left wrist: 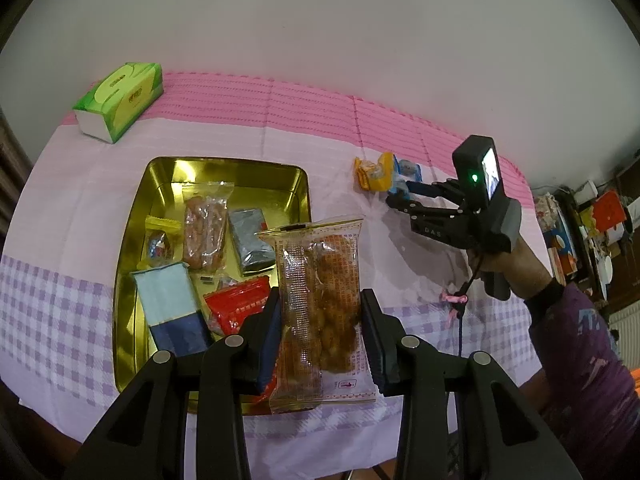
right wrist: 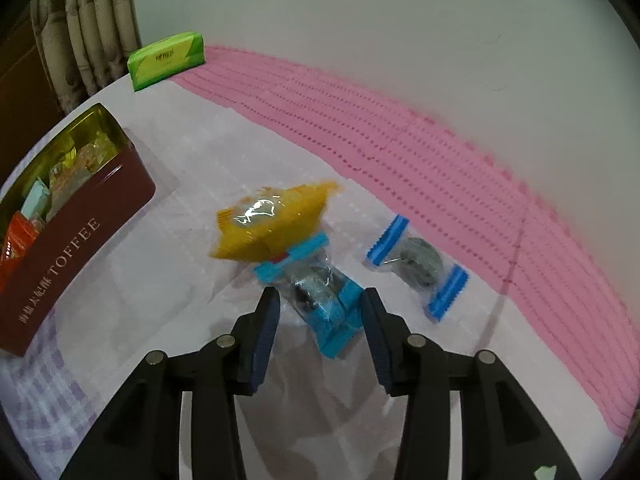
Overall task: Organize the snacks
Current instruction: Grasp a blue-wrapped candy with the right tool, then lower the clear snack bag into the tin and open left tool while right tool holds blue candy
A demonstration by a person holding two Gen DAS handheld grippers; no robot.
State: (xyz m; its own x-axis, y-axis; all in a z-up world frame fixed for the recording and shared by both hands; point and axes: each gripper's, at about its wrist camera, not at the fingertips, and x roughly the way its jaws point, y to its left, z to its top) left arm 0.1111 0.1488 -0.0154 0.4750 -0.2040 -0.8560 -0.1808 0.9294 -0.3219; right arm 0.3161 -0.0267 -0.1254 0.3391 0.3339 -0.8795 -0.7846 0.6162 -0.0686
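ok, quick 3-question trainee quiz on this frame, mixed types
1. True or false: the left gripper is shut on a clear twisted-pastry packet.
2. Which snack lies between the right gripper fingers? A) yellow packet B) light-blue packet C) green tissue box
3. Fill in: the English word on the tin wall reads ____.

Key: 1 true; 2 B, with the pads not pressing on it; 3 TOFFEE.

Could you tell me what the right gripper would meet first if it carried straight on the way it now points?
Most likely the blue-wrapped snack lying on the tablecloth: it sits between the open fingers of the right gripper, ahead of them. Depth is hard to judge, so the cloth itself could come almost at once.
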